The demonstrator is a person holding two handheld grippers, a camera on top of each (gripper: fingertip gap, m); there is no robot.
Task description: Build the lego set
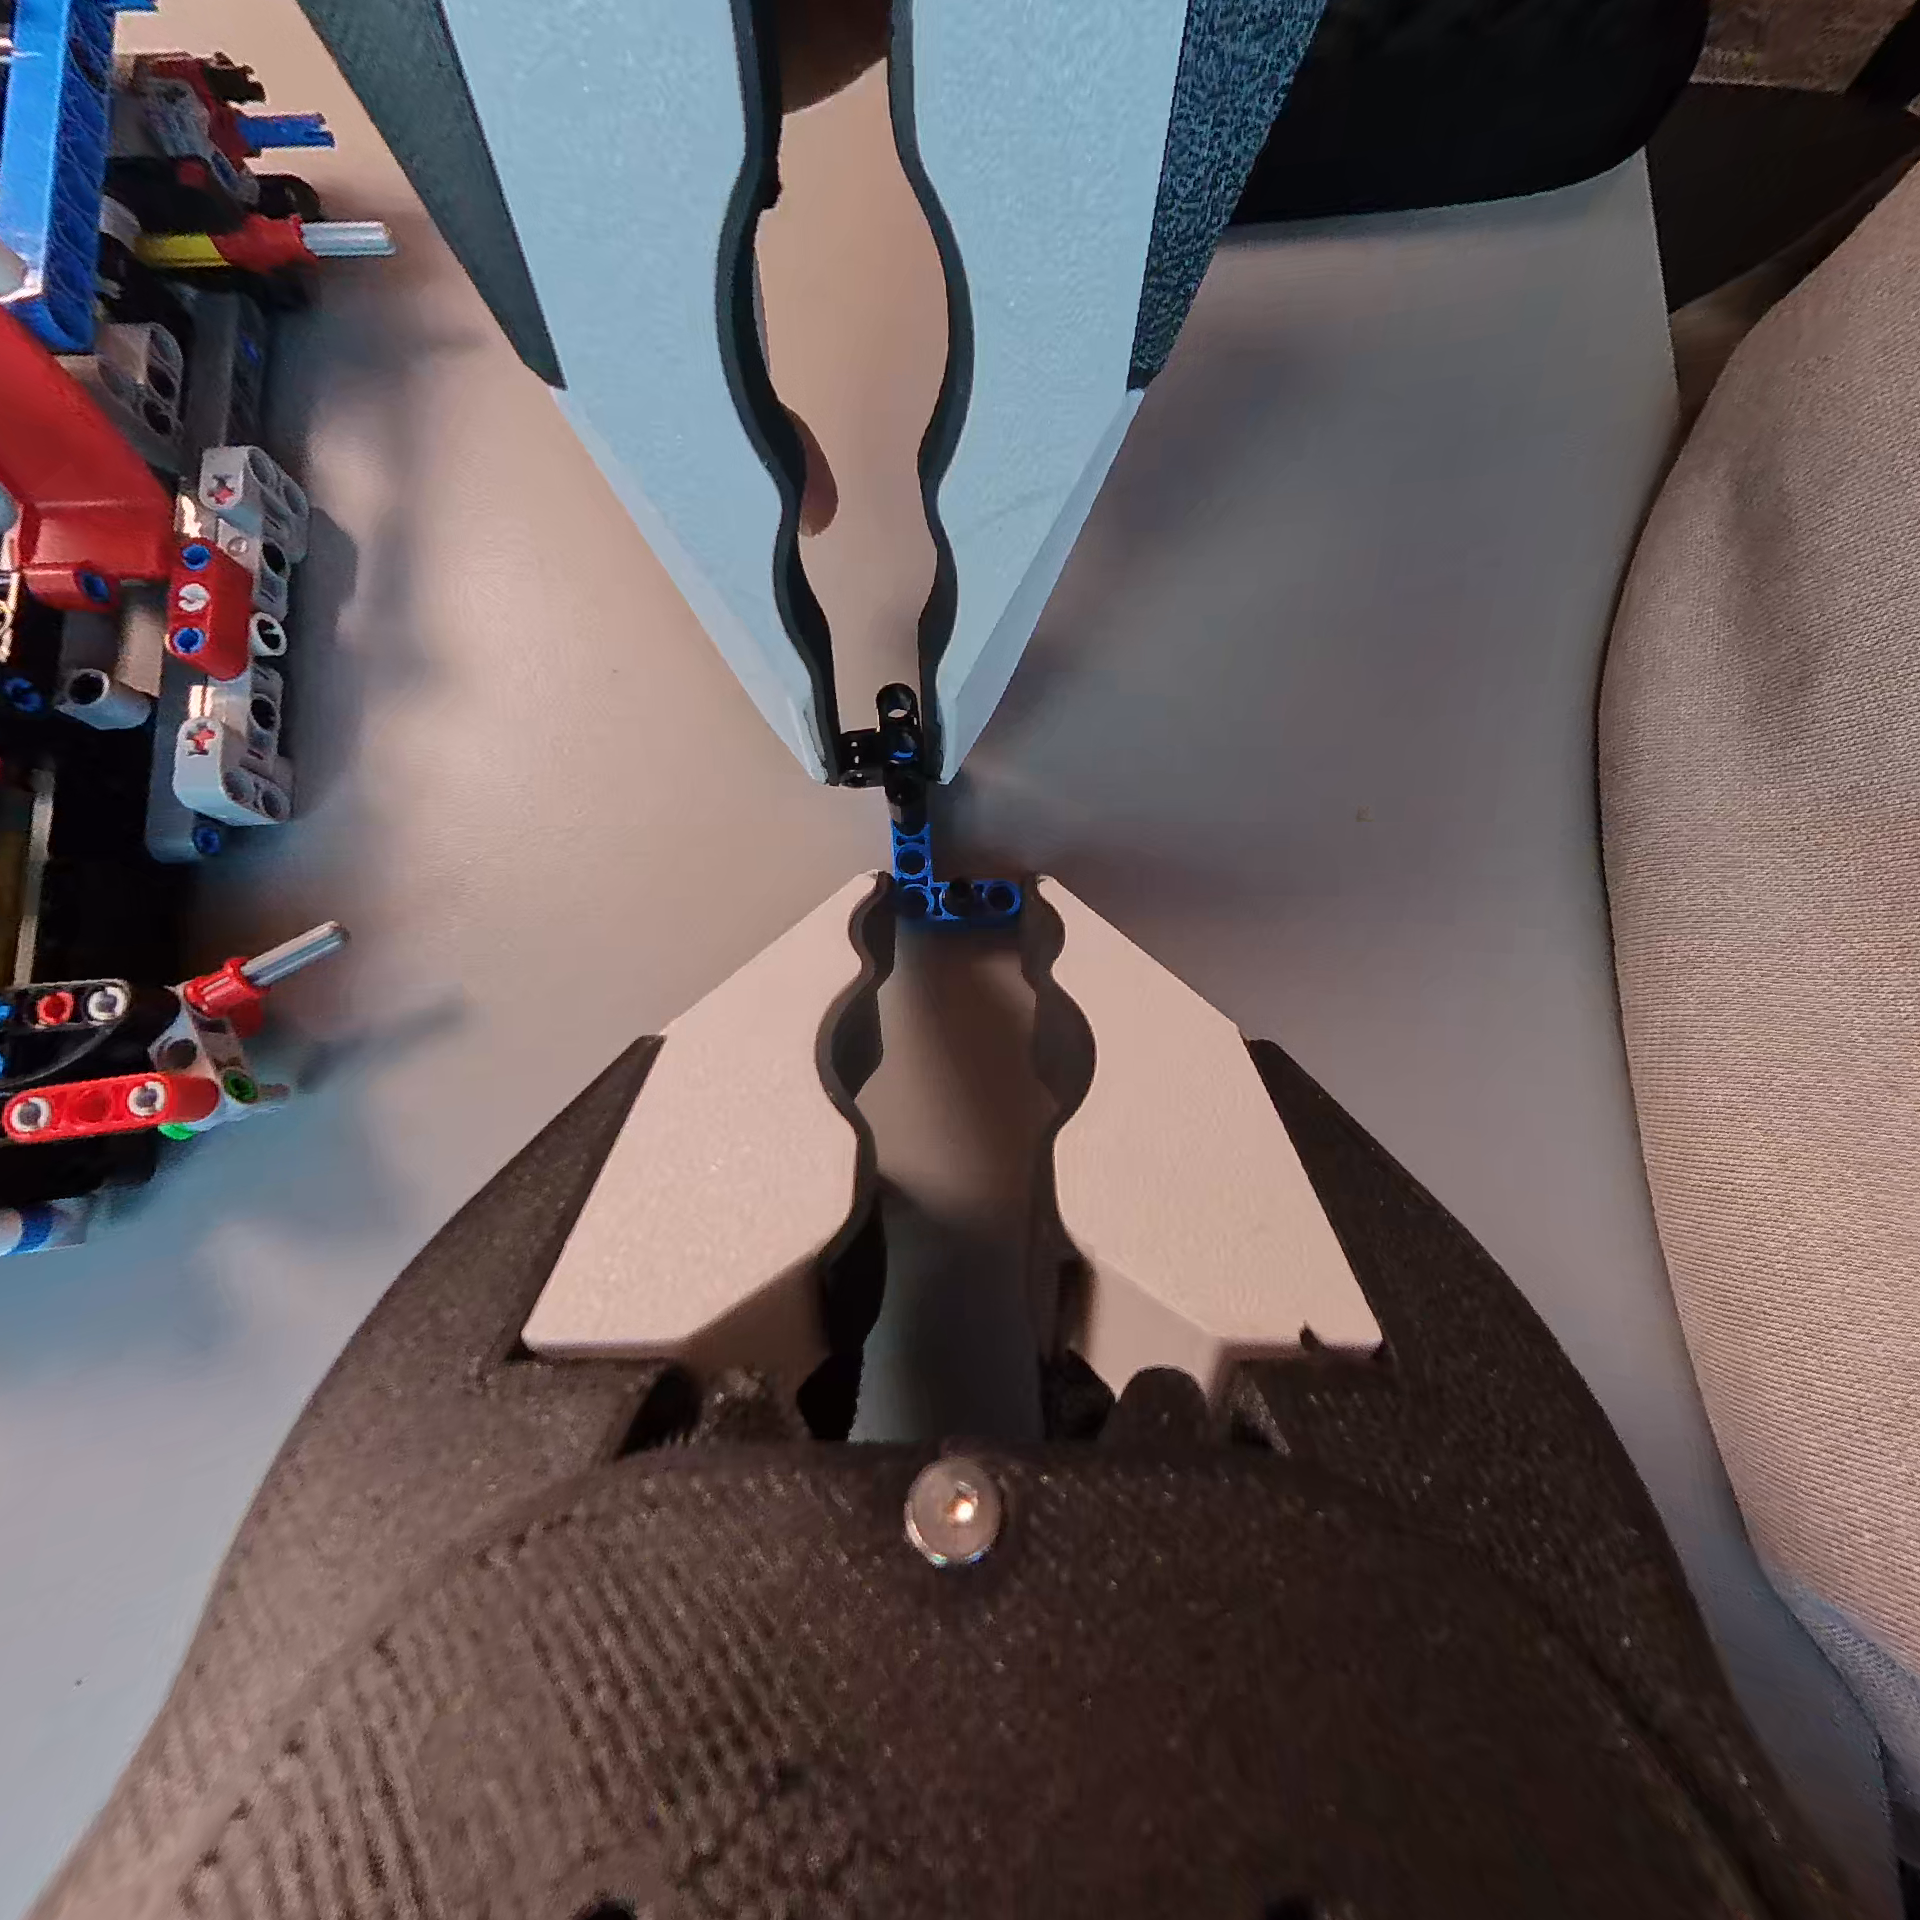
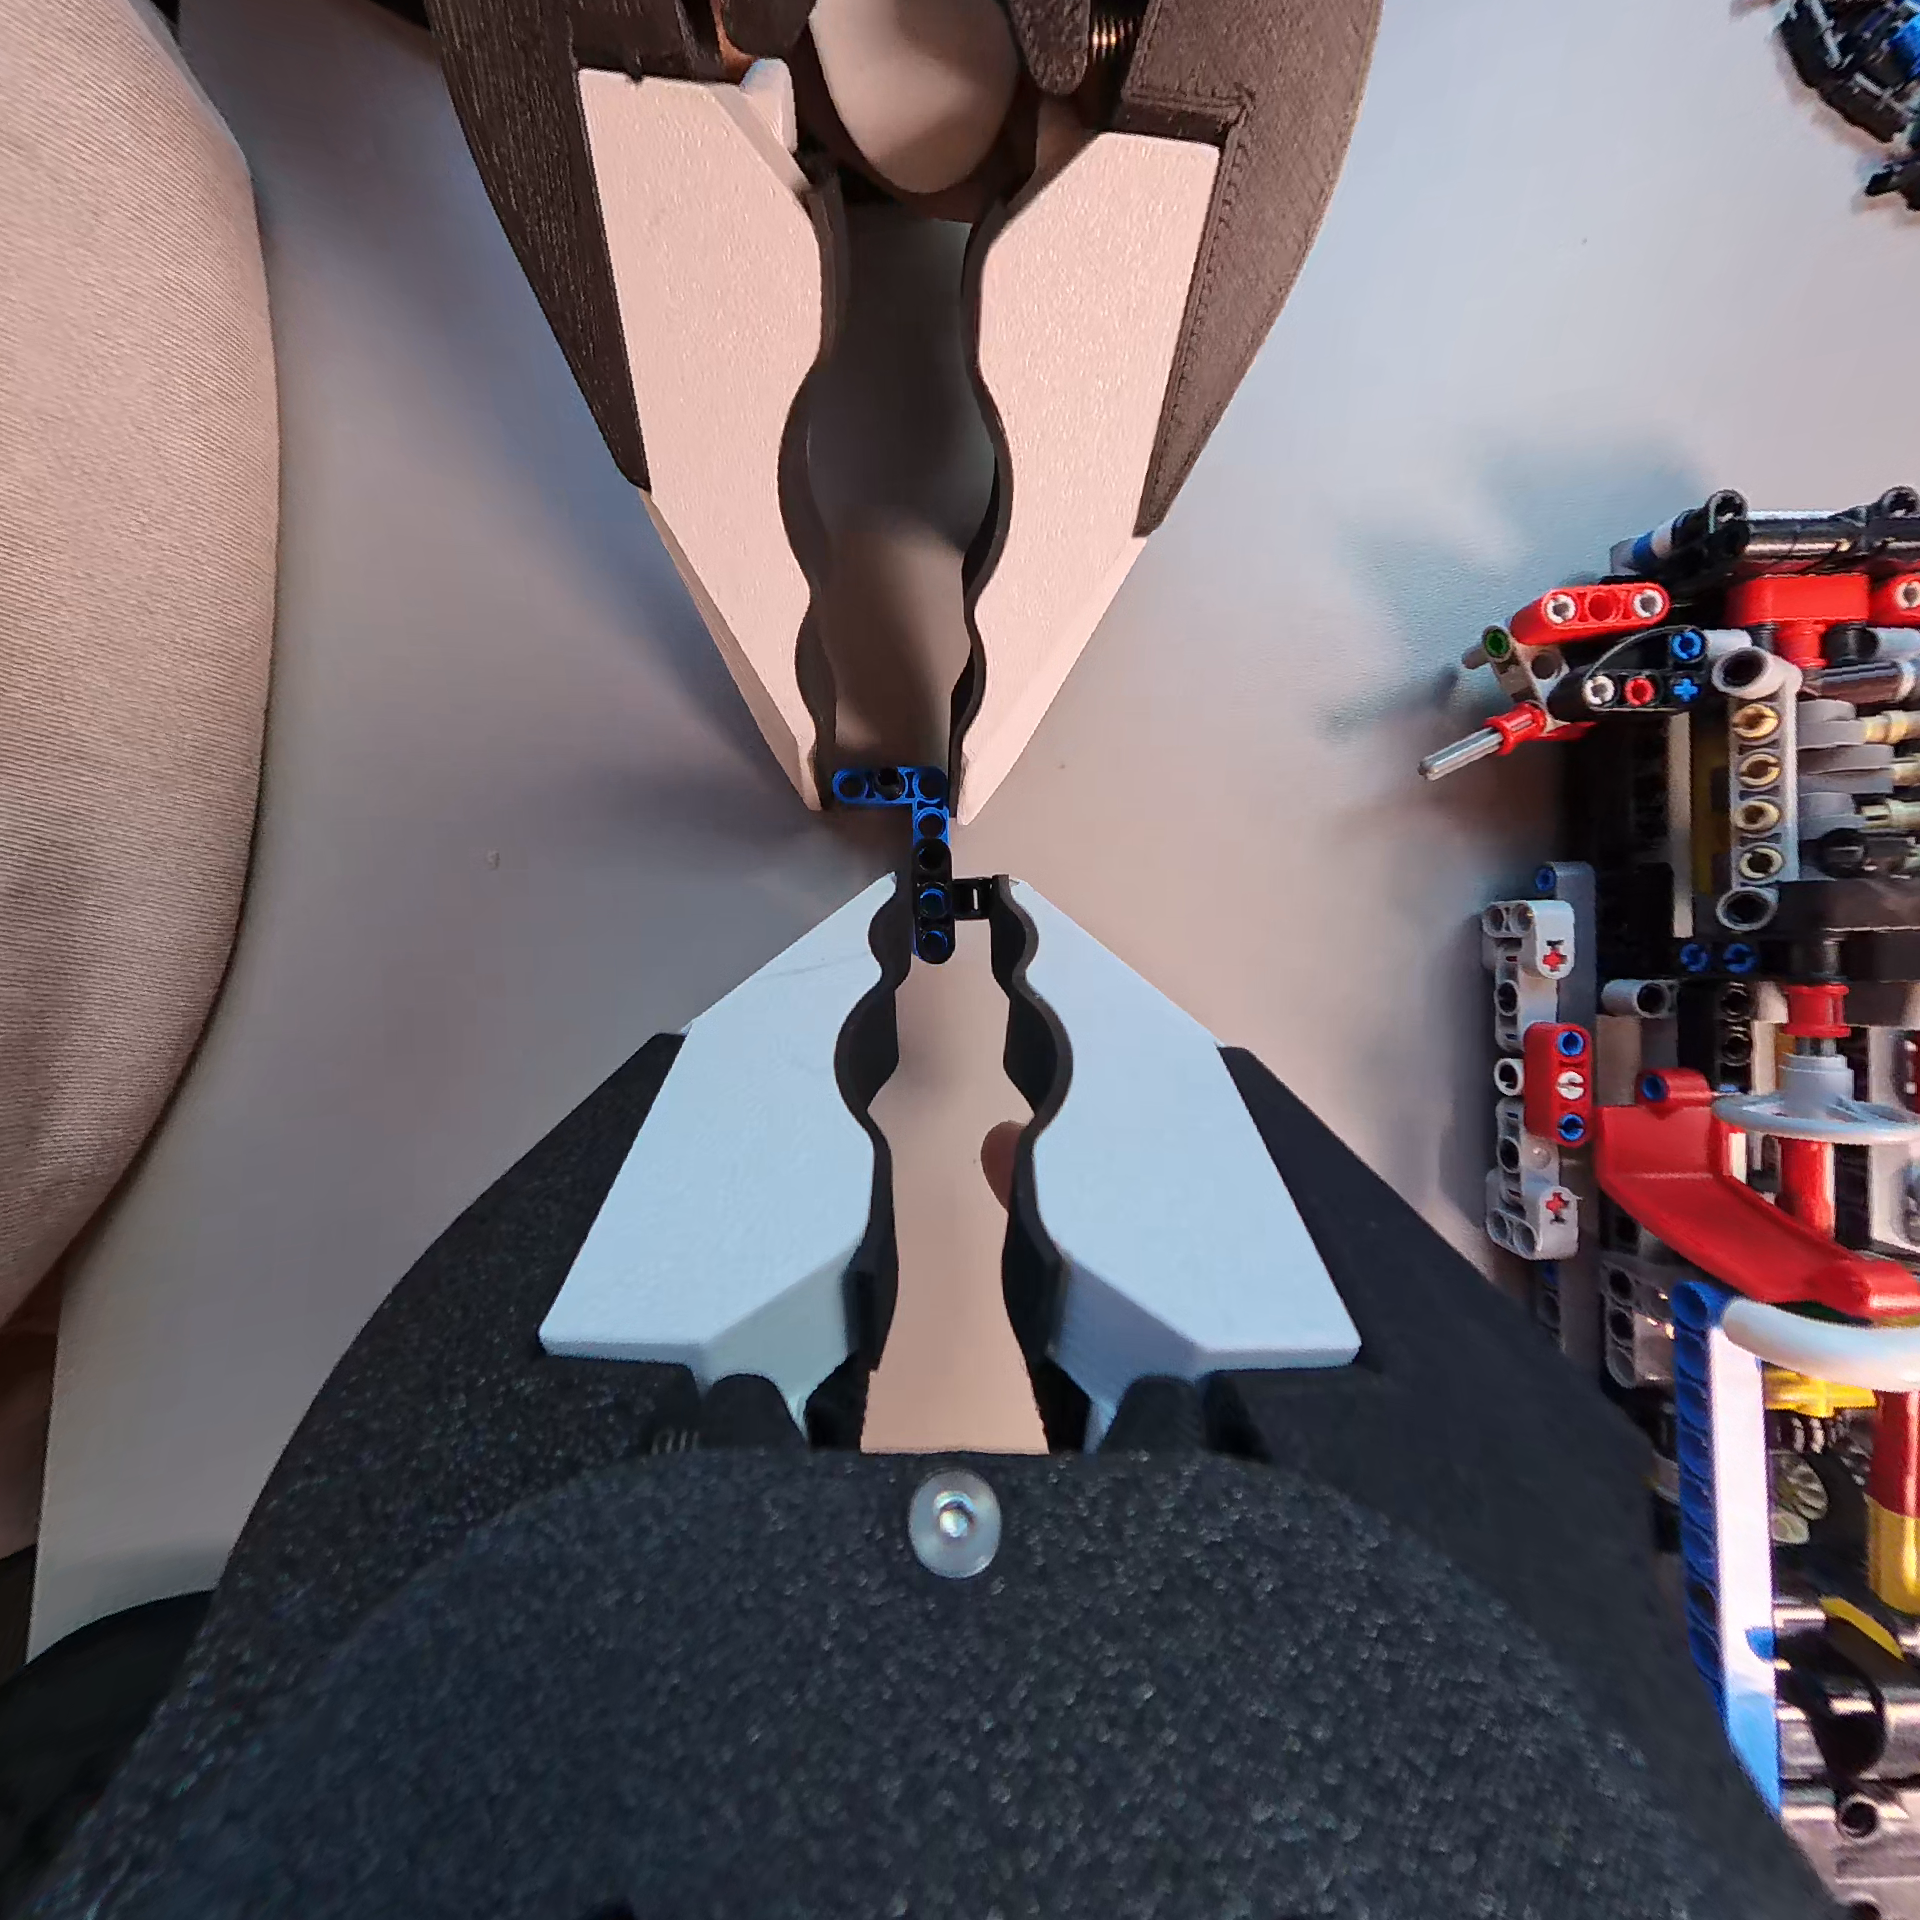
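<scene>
The two claws meet tip to tip in the middle of both pictures, above the pale tabletop [image 1: 540, 790]. The left claw [image 1: 958, 896] is clamped on the short arm of a blue L-shaped piece [image 1: 914, 860]. The right claw [image 2: 948, 902] is clamped on a small black connector [image 2: 975, 898] that touches the blue piece's long arm. The big red, blue and grey lego model [image 2: 1766, 1039] sits at the right edge of the right wrist view, well apart from the claws.
</scene>
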